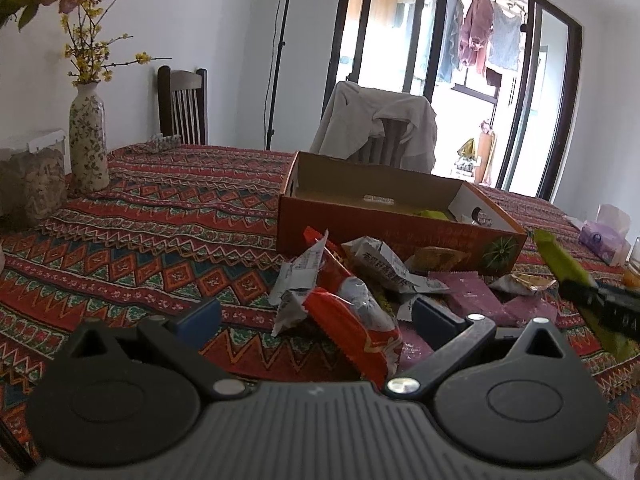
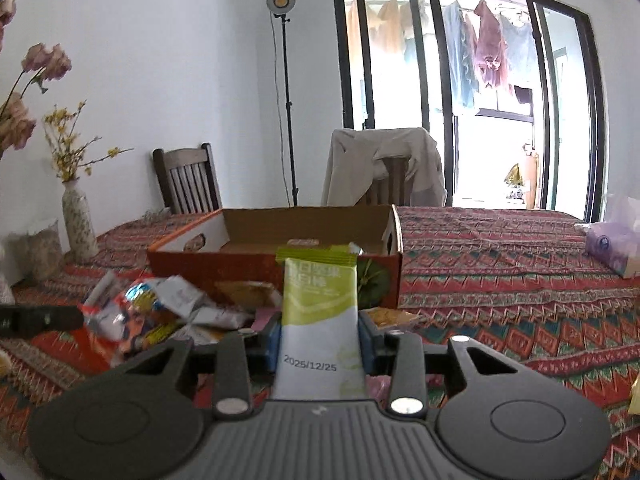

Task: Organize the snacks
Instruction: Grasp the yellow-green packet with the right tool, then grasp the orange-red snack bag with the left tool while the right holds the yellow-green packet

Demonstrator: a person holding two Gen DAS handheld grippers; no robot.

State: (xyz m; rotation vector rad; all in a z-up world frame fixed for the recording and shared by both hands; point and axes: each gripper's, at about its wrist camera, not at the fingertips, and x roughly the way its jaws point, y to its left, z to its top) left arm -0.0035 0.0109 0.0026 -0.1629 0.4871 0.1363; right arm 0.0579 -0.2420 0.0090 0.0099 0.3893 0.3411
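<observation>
My right gripper (image 2: 319,334) is shut on a green and white snack packet (image 2: 320,312), held upright just above the table, in front of the orange cardboard box (image 2: 184,268). The same packet (image 1: 560,258) shows blurred at the right of the left wrist view, in that gripper's black fingers (image 1: 608,304). My left gripper (image 1: 316,314) stands open, low over a heap of snack packets (image 1: 384,276). An orange-red packet (image 1: 352,320) lies between its blue pads without being pressed. The box (image 1: 360,236) stands behind the heap with a green packet (image 1: 434,214) inside.
A patterned cloth (image 1: 160,224) covers the table. A flowered vase (image 1: 88,140) and a clear jar (image 1: 36,180) stand at the left. A purple tissue pack (image 2: 612,248) lies at the right. Two chairs, one draped with a white garment (image 2: 384,164), stand behind the table.
</observation>
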